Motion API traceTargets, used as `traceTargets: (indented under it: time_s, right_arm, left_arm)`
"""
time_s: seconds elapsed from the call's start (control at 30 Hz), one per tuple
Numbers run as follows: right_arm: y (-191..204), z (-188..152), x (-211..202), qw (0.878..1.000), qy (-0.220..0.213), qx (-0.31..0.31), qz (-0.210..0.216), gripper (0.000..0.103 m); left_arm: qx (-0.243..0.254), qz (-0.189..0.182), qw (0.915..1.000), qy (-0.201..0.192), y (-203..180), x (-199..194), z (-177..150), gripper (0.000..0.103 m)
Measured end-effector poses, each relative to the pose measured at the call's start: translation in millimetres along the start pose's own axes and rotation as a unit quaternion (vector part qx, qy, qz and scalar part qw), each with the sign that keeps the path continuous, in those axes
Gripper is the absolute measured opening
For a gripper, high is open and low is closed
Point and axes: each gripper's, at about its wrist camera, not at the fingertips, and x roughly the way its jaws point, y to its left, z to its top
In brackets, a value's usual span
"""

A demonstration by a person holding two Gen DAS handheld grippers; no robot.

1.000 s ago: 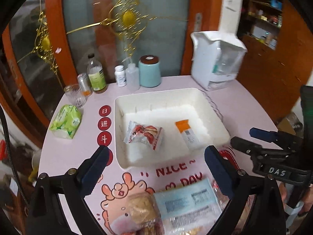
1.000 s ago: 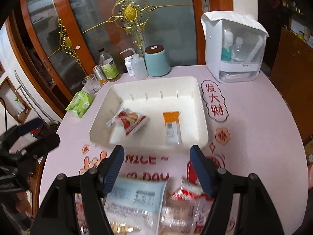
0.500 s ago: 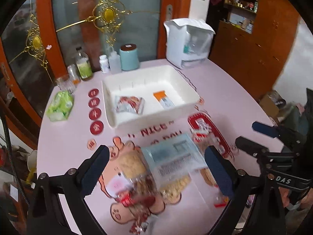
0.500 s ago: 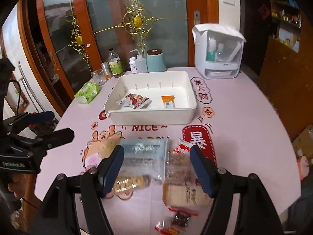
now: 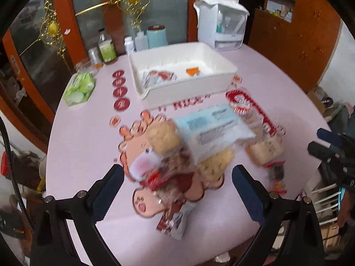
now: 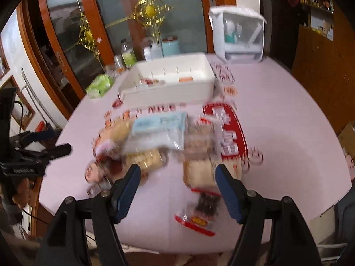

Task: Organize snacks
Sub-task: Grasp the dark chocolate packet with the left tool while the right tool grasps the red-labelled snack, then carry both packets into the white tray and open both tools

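Observation:
A white bin (image 5: 188, 89) (image 6: 168, 92) stands at the table's far middle with a red-white snack pack (image 5: 158, 76) and an orange-topped pack (image 5: 193, 71) inside. A blurred pile of snacks lies in front of it: a light blue bag (image 5: 213, 124) (image 6: 159, 126), cracker packs (image 5: 163, 137) (image 6: 199, 173), and a red-edged pack (image 6: 195, 219). My left gripper (image 5: 177, 190) is open and empty above the pile's near side. My right gripper (image 6: 177, 190) is open and empty, also near the pile.
A green tissue pack (image 5: 79, 86), bottles (image 5: 106, 48), a teal canister (image 5: 156, 35) and a white dispenser box (image 5: 221, 24) line the table's far edge. The pink round tabletop (image 5: 88, 155) ends close below both grippers. Wooden cabinets stand at the right.
Both grippers have pulled back from the bin toward the table's near edge, so the snack pile now fills the middle of both views. Both stay open and empty.

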Motion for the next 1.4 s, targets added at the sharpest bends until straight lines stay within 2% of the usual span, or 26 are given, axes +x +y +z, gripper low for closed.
traceTargets:
  time_s: [0.23,0.33,0.4,0.53,0.63,0.87,1.0,1.1,1.23,1.3,1.4]
  right_arm:
    - [-10.1,-54.2,37.9,0.996,0.07,-0.041,0.026,0.07]
    - [-18.7,-67.5,58.1,0.994,0.098,-0.053,0.014,0.07]
    - [-28.4,-67.9,68.5,0.993,0.116,-0.034,0.016,0.07]
    - [-44.2,-67.5,87.8,0.99,0.139,0.032,0.02,0.07]
    - [-44.9,-67.8,99.2,0.987,0.152,0.058,0.015,0.07]
    - [-36.4,-59.0,113.1,0.985,0.151,0.089,-0.004,0.07]
    - [-33.9,-54.9,117.8,0.983,0.15,0.098,-0.028,0.07]
    - [-32.0,-54.2,118.9,0.982,0.152,0.099,-0.043,0.069]
    - [-25.6,-52.6,119.1,0.984,0.143,0.092,-0.052,0.059]
    - [-20.5,-51.9,117.8,0.985,0.139,0.08,-0.059,0.054]
    - [-17.8,-52.1,115.3,0.986,0.137,0.081,-0.046,0.051]
  left_arm:
    - [-0.017,-0.026,0.9984,0.047,8.9,27.8,-49.7,0.097]
    - [-0.024,-0.041,0.9961,0.074,12.9,47.8,-68.5,0.097]
    - [-0.022,-0.042,0.9954,0.083,13.8,59.9,-76.1,0.097]
    - [-0.012,-0.02,0.9951,0.096,12.5,82.6,-82.8,0.097]
    - [-0.019,-0.025,0.9938,0.107,13.7,97.5,-84.5,0.097]
    - [0.003,-0.027,0.9925,0.119,10.2,119.3,-84.1,0.097]
    - [0.002,-0.031,0.9905,0.134,11.4,129.1,-83.5,0.088]
    - [-0.003,-0.038,0.9878,0.151,13.8,136.7,-85.3,0.069]
    - [0.0,-0.034,0.9884,0.148,13.6,137.5,-89.0,0.064]
    - [0.006,-0.023,0.9896,0.142,11.4,136.7,-90.2,0.047]
    - [0.019,-0.007,0.9899,0.141,7.6,137.0,-92.6,0.043]
